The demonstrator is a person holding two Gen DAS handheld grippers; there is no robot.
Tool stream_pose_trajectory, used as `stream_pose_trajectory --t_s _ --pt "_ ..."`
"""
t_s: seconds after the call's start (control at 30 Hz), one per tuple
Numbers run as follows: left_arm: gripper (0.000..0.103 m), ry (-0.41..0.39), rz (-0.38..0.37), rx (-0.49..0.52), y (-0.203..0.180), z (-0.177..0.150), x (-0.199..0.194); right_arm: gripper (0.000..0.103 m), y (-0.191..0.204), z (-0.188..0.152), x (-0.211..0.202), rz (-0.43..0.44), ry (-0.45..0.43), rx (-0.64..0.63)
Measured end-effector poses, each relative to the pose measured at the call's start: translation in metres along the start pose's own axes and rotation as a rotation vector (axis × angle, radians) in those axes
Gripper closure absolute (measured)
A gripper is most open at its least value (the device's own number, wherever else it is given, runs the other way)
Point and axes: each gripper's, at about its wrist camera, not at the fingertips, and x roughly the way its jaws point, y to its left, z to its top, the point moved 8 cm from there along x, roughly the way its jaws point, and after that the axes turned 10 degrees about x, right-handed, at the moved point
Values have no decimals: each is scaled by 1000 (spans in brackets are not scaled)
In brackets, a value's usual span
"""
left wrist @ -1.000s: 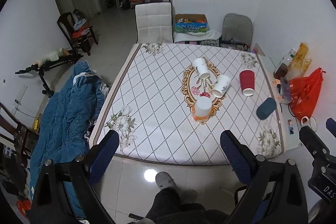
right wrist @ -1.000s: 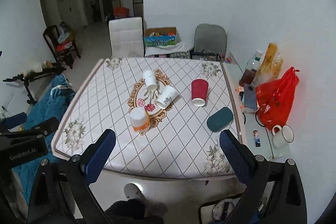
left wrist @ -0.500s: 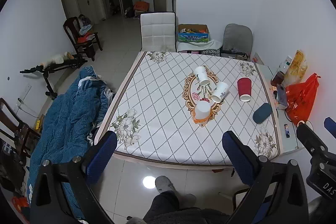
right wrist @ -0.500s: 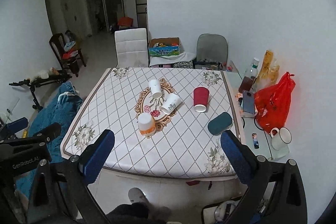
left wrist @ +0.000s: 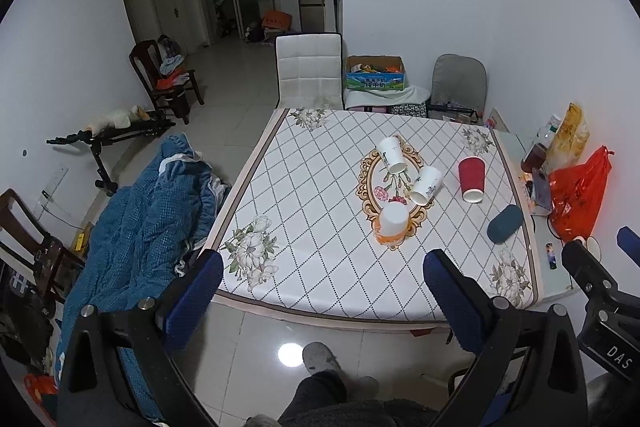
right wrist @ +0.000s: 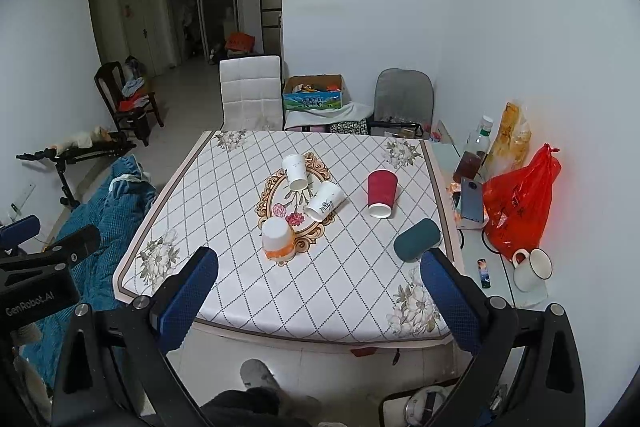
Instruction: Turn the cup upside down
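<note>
Left tool (left wrist: 322, 281): jaws spread about as wide as they go, nothing between them; they had just been opening. Right tool (right wrist: 320, 279): same wide spread, also empty, also just opened. Both hung short of the near edge of the desk (right wrist: 224, 315), angled down toward it, over the floor where the person's slippered foot (left wrist: 320, 357) showed. The right tool's body was visible at the right margin of the left wrist view, so the two hands sat side by side, well back from every cup.

On the desk: an orange-banded white cup (right wrist: 278, 239) stood mouth down on the floral medallion, nearest the tools. Beyond it two white paper cups (right wrist: 324, 206) (right wrist: 294, 171) lay on their sides, mouths toward the camera. A red cup (right wrist: 382, 193) lay on its side to the right, and a dark teal cup (right wrist: 416, 245) lay tipped near the right edge, just ahead of the right tool's fingertip.

Judgement: one cup looked already inverted; this read as the pause between cups, with no grasp in hand. The next move would call for reaching forward to a lying cup, closing across its wall, then rolling the wrist to set it rim down. Thin paper walls could crush under a hard squeeze.
</note>
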Motion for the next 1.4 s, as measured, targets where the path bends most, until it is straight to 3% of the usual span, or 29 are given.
stream_pose_trajectory --t_s 1.4 --pt "1 7 -4 24 14 -24 -15 0 0 -16 -3 20 34 4"
